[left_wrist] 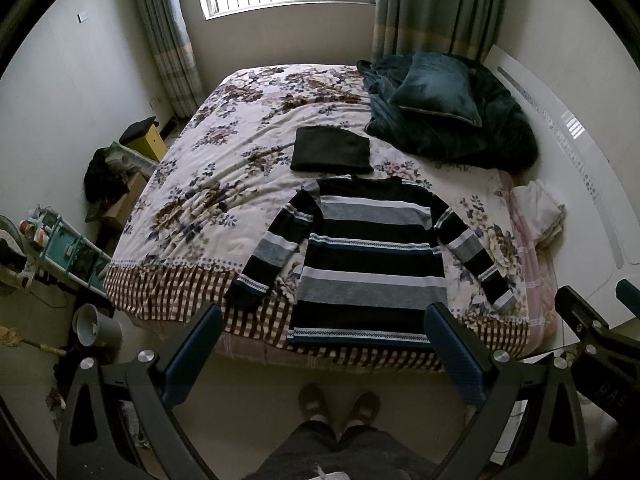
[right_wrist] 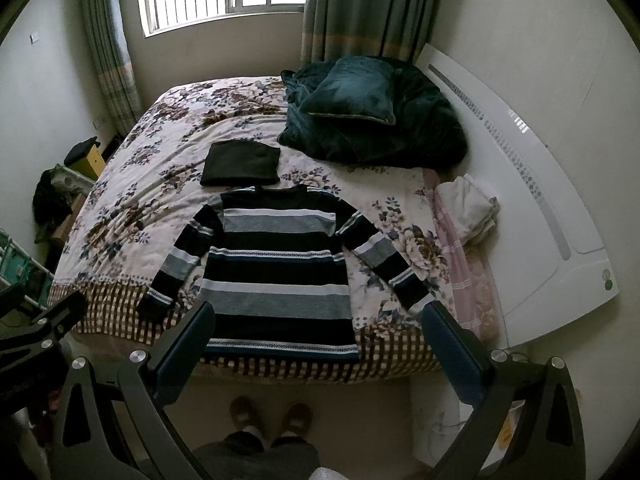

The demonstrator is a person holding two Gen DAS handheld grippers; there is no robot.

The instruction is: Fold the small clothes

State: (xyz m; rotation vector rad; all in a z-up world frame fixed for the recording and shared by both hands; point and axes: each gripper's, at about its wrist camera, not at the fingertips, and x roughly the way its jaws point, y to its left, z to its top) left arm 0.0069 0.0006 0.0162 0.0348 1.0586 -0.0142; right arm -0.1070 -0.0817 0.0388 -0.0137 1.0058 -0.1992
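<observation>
A striped sweater in black, grey and white lies flat on the floral bedspread, sleeves spread out, hem at the bed's near edge. Just beyond its collar sits a folded black garment. My left gripper hangs open above the near edge of the bed, holding nothing. My right gripper is also open and empty, held over the hem. Both are apart from the sweater.
A dark teal pillow on a heaped blanket fills the bed's far right. White folded cloth lies by the white headboard. Clutter, a bin and a rack stand left. A person's feet are on the floor below.
</observation>
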